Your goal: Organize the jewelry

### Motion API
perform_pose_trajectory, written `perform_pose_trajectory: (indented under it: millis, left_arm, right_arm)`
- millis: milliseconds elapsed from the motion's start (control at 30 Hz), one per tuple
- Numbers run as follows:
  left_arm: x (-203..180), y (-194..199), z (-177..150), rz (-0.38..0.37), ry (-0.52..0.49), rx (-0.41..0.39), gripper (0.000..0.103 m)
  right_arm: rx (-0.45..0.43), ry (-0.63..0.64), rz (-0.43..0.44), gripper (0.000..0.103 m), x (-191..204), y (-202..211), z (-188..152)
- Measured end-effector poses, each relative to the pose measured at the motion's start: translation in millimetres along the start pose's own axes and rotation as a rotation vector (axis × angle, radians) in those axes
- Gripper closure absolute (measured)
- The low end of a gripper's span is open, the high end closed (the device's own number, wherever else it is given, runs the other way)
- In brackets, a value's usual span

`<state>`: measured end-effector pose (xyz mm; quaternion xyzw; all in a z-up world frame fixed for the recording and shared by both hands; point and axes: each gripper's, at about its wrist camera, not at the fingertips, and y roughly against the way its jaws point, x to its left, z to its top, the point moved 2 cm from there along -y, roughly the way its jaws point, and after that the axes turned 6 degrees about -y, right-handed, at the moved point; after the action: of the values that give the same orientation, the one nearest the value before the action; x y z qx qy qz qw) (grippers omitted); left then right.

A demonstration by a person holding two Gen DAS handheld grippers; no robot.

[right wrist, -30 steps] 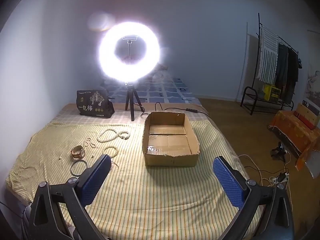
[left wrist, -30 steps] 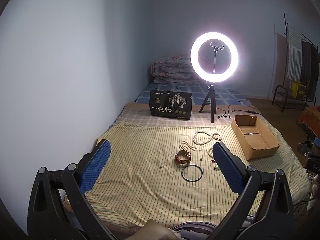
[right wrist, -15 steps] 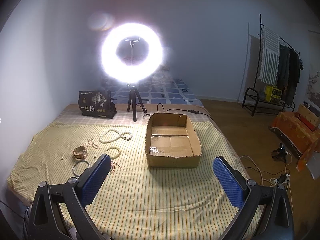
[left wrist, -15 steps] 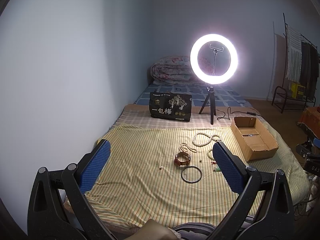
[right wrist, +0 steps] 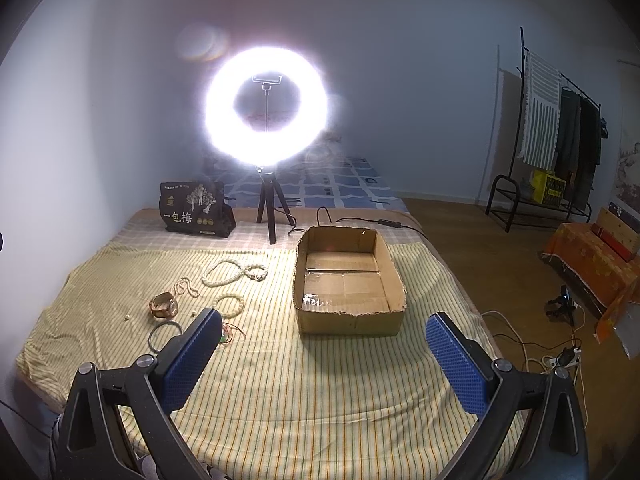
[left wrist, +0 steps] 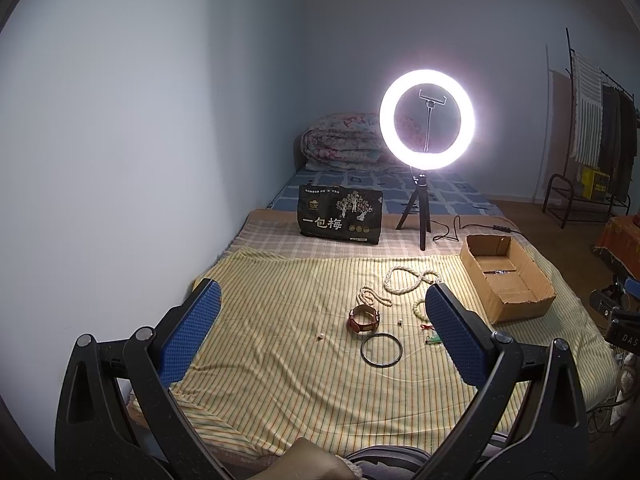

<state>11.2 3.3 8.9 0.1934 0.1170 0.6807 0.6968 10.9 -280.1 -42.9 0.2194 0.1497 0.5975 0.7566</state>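
Jewelry lies on a yellow striped sheet [left wrist: 280, 320]: a white bead necklace [left wrist: 408, 278], a thin bead strand [left wrist: 372, 296], a brown bracelet [left wrist: 364, 319], a dark bangle ring [left wrist: 381, 350] and a bead bracelet [right wrist: 229, 305]. An open cardboard box [right wrist: 346, 280] stands to their right; it also shows in the left wrist view [left wrist: 506, 280]. My left gripper [left wrist: 320, 332] is open and empty, held back from the jewelry. My right gripper [right wrist: 322, 360] is open and empty, in front of the box.
A lit ring light [left wrist: 427, 120] on a tripod and a black snack bag [left wrist: 340, 220] stand behind the sheet. A folded quilt [left wrist: 340, 148] lies at the far wall. A clothes rack [right wrist: 556, 140] and floor cables [right wrist: 520, 340] are to the right.
Both grippers have drawn back and risen slightly, so the jewelry and box look a little farther away. Both stay open. Nothing on the sheet has moved.
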Motion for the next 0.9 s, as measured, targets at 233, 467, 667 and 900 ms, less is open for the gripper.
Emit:
perform_pose_trajectory:
  millis: [233,467,667,900]
  left_arm:
    - [-0.9,1.5,2.8,-0.003,-0.003,-0.006,0.0]
    - [-1.9,1.7,2.1,-0.003,-0.004,-0.007,0.0]
    - [-1.5,1.9,2.2,-0.004,-0.004,-0.007,0.0]
    - [-2.3,1.0,0.2,-0.005,-0.002,-0.005,0.0]
  right_arm:
    - [0.001,-0.001,0.002,0.0,1.1,0.5,0.3]
    - [0.001,0.0,0.002,0.0,1.8,1.0,0.2]
    - [0.002,-0.001,0.003,0.0,1.4,0.9,0.3]
    - [0.001,-0.001,0.003,0.0,1.7,0.8,0.2]
